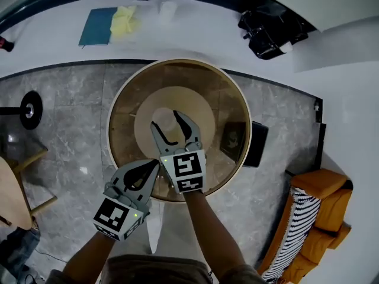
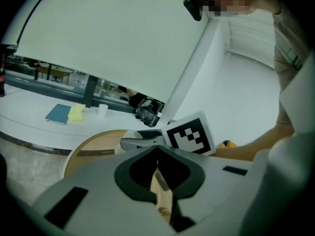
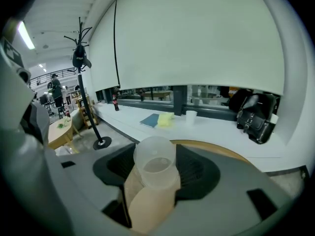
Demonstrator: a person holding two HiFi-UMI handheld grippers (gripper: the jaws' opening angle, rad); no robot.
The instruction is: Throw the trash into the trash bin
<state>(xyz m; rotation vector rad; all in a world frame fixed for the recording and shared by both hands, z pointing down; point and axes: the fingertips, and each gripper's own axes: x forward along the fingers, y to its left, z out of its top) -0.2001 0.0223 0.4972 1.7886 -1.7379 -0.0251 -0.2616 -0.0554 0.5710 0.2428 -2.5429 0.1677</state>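
R gripper (image 1: 165,119): jaws wide, clamped on a translucent plastic cup (image 3: 155,167). Pads sit on its two sides and the cup's mouth is toward the jaw tips. The cup is up off any surface. The round tabletop (image 1: 177,62) (wood rim, see-thru top) lies below the jaws, its middle about under them.

L gripper (image 1: 155,164): jaws brought together, tips meeting. A thin tan sliver shows in the slit behind the tips. Can't tell if that's smth pinched or just the tabletop seen thru the gap. This gripper sits just left of and behind the R one, over the tabletop's near edge. The R gripper's marker cube (image 2: 189,134) is just past the L jaw tips, a bit to their right.

Ahead of the R jaws, beyond the tabletop:
- white ledge (image 3: 211,129) under the window
- on it a blue notebook (image 3: 149,120), w/ a yellow cloth (image 3: 166,120) touching it and a small white cup (image 3: 191,115) near
- black bag (image 3: 256,114) further right on the same ledge

Left of the R jaws: a coat stand (image 3: 86,82) on the grey tile floor (image 1: 71,99), well apart from the tabletop.

Right of both jaws in head view:
- a dark flat rectangular thing (image 1: 257,144) just beside the tabletop's rim, can't tell what it is
- further right and nearer the person, an orange sofa (image 1: 323,209) w/ a striped cushion
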